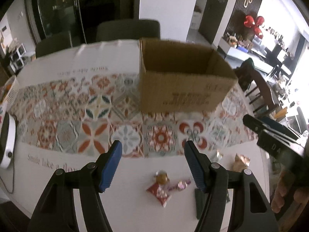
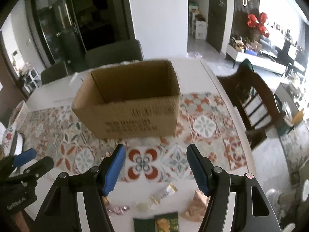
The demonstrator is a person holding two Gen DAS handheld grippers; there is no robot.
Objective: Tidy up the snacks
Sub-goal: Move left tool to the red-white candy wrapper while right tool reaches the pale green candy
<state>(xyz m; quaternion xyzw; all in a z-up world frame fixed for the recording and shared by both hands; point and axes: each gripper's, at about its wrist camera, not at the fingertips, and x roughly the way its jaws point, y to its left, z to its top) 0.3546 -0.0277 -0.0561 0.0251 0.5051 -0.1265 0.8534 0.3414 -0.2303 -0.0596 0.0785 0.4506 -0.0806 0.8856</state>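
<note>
The left gripper [image 1: 152, 152] hangs above the white table [image 1: 58, 174] with its 2 blue-padded jaws standing apart and nothing between them. The right gripper [image 2: 155, 156] is likewise parted and empty, tilted down toward the near table edge. In the left wrist view the right gripper shows at the right border, with fingers of the person's hand [image 1: 283, 191] below it.

The snacks lie loose on the bare white strip of table nearest the camera, below both sets of jaws and touched by neither: a red wrapped sweet [image 1: 159, 192], a round amber candy [image 1: 161, 176] just above it, a pink twist-wrapped candy [image 1: 180, 185] beside them, a copper foil pouch [image 1: 240, 161] further right, and a dark green packet [image 2: 167, 222] at the bottom of the right wrist view. A small pale round piece [image 2: 142, 206] sits near the green packet.

Beyond the snacks, an open cardboard box [image 1: 179, 92] stands upright on the patterned tile-print runner [image 1: 92, 127]. Dark chairs [image 1: 127, 29] stand behind the table.
</note>
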